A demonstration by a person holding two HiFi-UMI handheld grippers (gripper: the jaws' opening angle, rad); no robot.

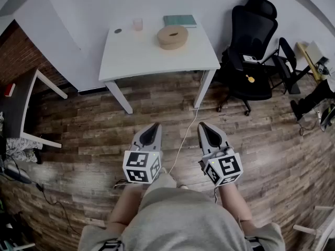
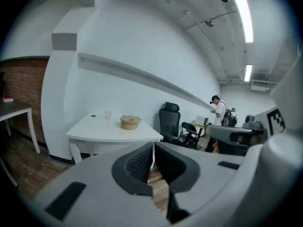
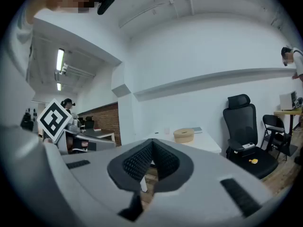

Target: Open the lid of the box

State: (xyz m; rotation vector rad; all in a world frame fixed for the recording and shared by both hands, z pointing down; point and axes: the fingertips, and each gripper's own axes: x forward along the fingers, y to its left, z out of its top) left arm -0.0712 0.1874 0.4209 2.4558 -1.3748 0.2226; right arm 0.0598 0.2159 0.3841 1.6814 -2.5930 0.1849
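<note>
The box [image 1: 172, 37] is round and tan with its lid on. It stands on a white table [image 1: 136, 56] at the far side of the room. The same box [image 2: 129, 122] shows small in the left gripper view, and the box [image 3: 184, 135] again in the right gripper view. My left gripper [image 1: 153, 127] and right gripper [image 1: 202, 125] hang side by side over the wooden floor, well short of the table. Both are shut with nothing between the pads. The left gripper [image 2: 152, 146] and the right gripper [image 3: 152, 144] point toward the table.
On the table also stand a clear cup [image 1: 137, 24], a teal book [image 1: 179, 20] and a small dark disc [image 1: 118, 31]. A black office chair [image 1: 251, 51] is right of it, a dark desk [image 1: 21, 103] at left. A white cable [image 1: 183, 140] crosses the floor. A person [image 2: 218, 110] stands far off.
</note>
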